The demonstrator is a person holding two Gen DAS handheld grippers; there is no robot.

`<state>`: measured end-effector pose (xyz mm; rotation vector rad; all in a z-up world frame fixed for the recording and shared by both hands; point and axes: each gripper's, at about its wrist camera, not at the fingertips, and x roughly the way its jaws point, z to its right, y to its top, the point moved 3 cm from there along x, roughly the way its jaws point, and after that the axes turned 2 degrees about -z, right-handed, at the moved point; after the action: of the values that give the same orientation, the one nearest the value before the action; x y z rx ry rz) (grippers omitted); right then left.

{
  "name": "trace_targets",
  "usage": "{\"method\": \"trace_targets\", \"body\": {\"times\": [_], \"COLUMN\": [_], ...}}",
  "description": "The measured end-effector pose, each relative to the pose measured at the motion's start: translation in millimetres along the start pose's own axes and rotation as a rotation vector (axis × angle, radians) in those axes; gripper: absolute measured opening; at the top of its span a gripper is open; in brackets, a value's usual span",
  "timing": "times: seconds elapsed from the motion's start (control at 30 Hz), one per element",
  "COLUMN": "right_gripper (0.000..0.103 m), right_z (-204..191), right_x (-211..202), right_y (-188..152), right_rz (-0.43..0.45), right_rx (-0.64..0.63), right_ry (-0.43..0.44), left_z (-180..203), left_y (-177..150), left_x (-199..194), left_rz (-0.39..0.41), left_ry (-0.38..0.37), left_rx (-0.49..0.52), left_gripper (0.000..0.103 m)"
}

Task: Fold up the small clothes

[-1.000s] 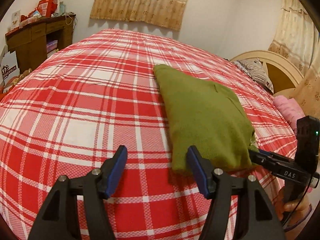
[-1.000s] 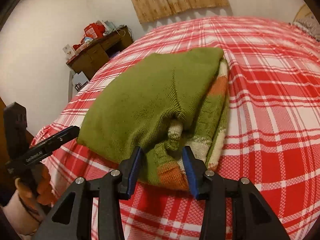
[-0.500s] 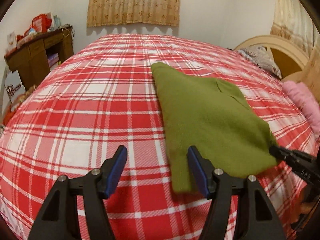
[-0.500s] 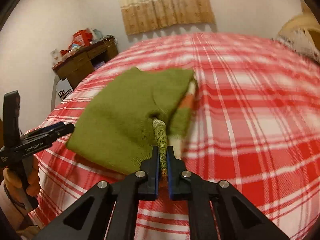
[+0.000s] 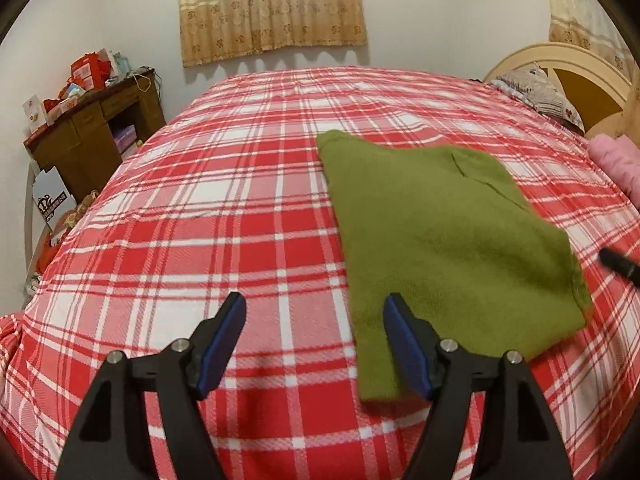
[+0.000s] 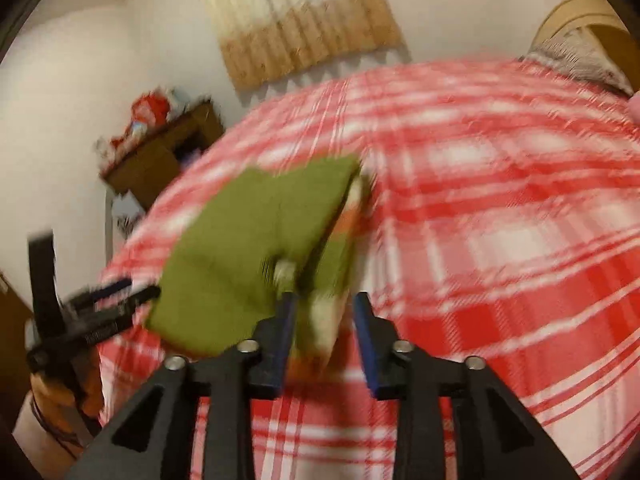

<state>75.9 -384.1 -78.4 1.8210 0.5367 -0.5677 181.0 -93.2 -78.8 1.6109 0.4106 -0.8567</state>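
Observation:
A folded green knit sweater (image 5: 448,236) lies flat on the red plaid bed (image 5: 224,216). My left gripper (image 5: 314,344) is open and empty above the bed, its right finger over the sweater's near left corner. In the blurred right wrist view the sweater (image 6: 248,248) shows its striped orange and white edge between the fingers. My right gripper (image 6: 325,336) is open at that near edge. The right gripper's tip (image 5: 618,263) shows at the left wrist view's right edge, apart from the sweater. The left gripper (image 6: 100,304) shows at the left of the right wrist view.
A brown wooden desk (image 5: 96,136) with red boxes stands left of the bed. A cream headboard (image 5: 560,68), a patterned pillow (image 5: 540,92) and a pink cloth (image 5: 616,164) are at the far right. Curtains (image 5: 272,8) hang on the back wall.
My right gripper closed on the sweater's striped edge, then opened and pulled back. My left gripper stayed open and rose a little away from the sweater.

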Motion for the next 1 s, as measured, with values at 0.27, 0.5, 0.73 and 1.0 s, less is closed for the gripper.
{"method": "trace_targets", "body": {"times": [0.27, 0.5, 0.73, 1.0], "right_gripper": [0.064, 0.064, 0.052, 0.015], "right_z": [4.8, 11.2, -3.3, -11.6], "right_x": [26.9, 89.2, 153.8, 165.2], "right_y": [46.4, 77.8, 96.3, 108.9], "right_rz": [-0.007, -0.075, -0.188, -0.143], "right_rx": [-0.022, 0.022, -0.117, -0.180], "right_ry": [0.025, 0.067, 0.010, 0.035], "left_z": [-8.2, 10.9, 9.8, 15.3], "left_y": [40.4, 58.3, 41.4, 43.1], "left_x": [4.8, 45.2, 61.5, 68.1], "left_rz": [0.050, 0.006, 0.018, -0.026], "left_ry": [-0.046, -0.109, -0.135, -0.163], "left_rx": [-0.058, -0.085, -0.204, -0.263], "left_gripper": [0.074, 0.074, 0.087, 0.093]}}
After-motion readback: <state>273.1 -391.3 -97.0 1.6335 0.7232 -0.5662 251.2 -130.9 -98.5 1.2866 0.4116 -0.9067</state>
